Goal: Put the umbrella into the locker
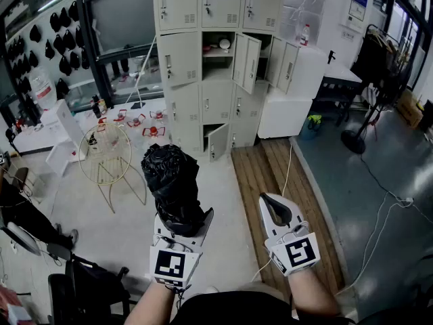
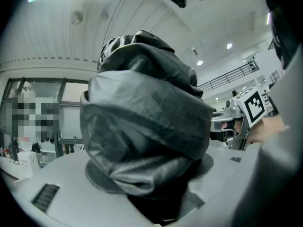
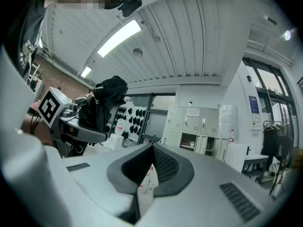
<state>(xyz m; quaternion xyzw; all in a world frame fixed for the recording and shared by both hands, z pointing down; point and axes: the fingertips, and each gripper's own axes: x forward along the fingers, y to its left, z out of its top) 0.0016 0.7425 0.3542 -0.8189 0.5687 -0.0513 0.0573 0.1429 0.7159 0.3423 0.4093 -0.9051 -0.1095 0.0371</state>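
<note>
Your left tongs (image 1: 183, 217) are in the lower middle of the head view and point away from you, toward the top of the frame. Their jaws are held apart and press from both sides on the folded black umbrella (image 1: 169, 175), which sticks out past them. Your right tongs (image 1: 274, 202) are just to the right, at nearly the same height in the frame, and point the same way. Their jaws are together. The two tongs do not touch each other. Your left forearm (image 1: 150, 305) and right forearm (image 1: 312, 298) come in from the bottom edge, both bare.
</note>
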